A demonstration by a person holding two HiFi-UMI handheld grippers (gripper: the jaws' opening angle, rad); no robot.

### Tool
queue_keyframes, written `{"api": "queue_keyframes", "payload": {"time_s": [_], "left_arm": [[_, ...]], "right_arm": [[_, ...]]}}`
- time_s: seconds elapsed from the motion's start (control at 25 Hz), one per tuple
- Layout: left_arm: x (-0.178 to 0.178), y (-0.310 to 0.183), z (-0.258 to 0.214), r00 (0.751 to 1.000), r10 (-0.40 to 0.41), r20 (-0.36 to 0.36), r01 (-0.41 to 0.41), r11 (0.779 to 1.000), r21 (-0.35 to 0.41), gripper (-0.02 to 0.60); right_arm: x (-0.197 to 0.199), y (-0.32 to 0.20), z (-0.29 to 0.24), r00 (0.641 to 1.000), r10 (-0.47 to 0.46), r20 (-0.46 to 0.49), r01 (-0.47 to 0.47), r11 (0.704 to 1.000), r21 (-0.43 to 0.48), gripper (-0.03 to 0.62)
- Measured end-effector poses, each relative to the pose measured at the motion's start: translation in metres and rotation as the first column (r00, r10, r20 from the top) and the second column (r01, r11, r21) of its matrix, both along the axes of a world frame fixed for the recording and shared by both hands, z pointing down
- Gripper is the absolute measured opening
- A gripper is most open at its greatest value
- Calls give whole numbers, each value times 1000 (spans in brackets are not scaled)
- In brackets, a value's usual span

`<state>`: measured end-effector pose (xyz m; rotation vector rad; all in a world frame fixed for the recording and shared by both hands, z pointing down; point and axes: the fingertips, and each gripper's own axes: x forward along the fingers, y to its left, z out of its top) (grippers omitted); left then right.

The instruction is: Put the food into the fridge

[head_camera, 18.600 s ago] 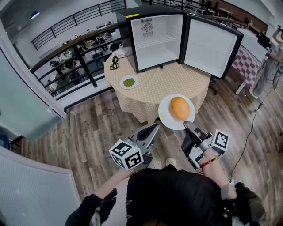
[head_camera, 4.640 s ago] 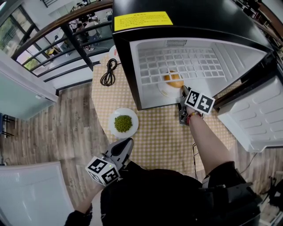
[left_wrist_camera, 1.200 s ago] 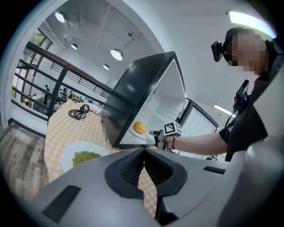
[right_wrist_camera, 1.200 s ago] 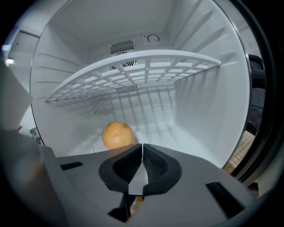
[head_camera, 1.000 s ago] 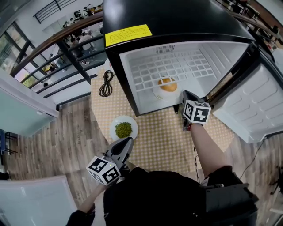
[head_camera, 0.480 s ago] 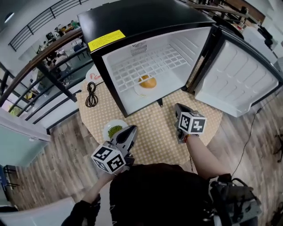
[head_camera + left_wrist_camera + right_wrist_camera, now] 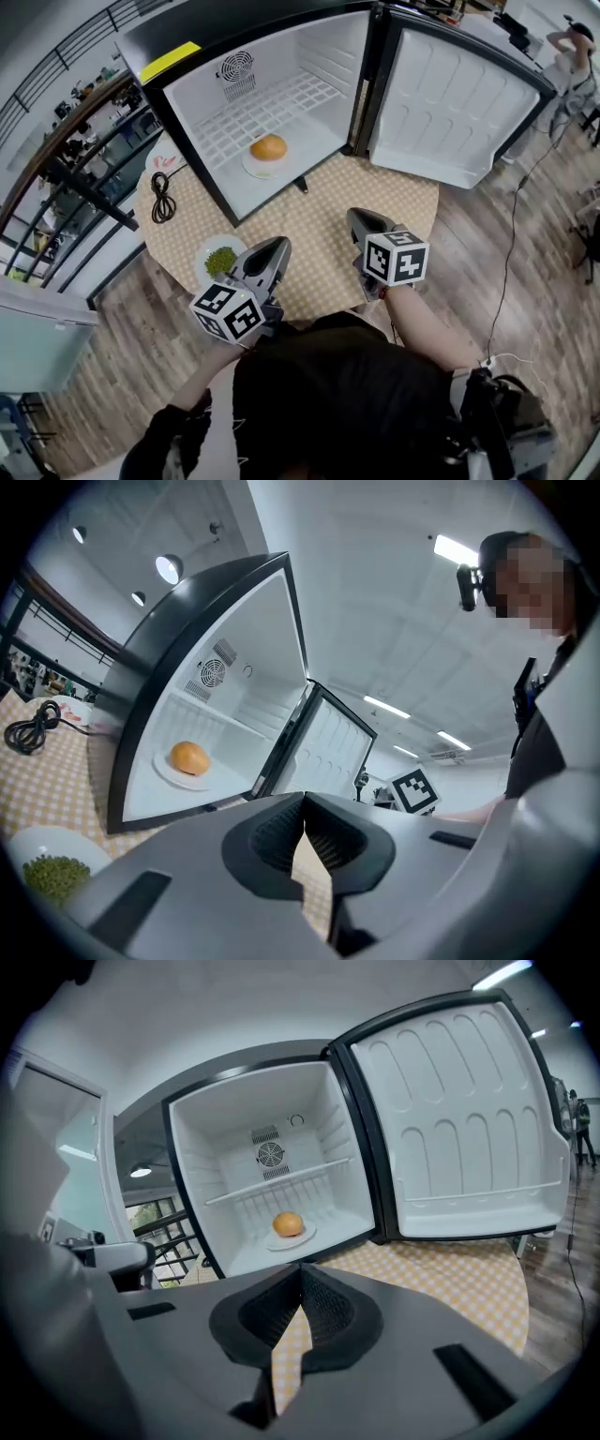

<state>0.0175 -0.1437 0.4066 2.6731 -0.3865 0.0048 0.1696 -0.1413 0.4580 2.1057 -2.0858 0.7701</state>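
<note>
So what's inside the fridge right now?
The fridge holds one white plate on its floor, with a round orange food item on top. The wire shelf above is bare. The plate's middle is covered by the food.

Head view from above, steeply down on the table (image 7: 328, 220); both gripper views low toward the same open fridge (image 7: 234, 1138).

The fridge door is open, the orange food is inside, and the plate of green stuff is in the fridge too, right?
Not quite. The plate of green stuff is not in the fridge. The head view shows it out on the table. The rest is right: the fridge door is open and the orange food is inside.
</note>
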Motion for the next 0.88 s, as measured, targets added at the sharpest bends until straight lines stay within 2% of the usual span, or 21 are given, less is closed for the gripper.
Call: {"api": "queue_keyframes", "payload": {"time_s": [0.2, 0.52, 0.88], "left_arm": [[13, 29, -7, 1000, 1, 0, -1, 1000, 10, 11], [23, 95, -15, 992, -123, -23, 123, 992, -17, 11], [41, 147, -5, 973, -230, -10, 230, 973, -17, 11]], "right_arm": [[-6, 38, -5, 999, -35, 4, 34, 999, 19, 15], [3, 107, -12, 989, -147, 12, 148, 989, -1, 15], [28, 150, -8, 972, -235, -5, 235, 972, 22, 15]]}}
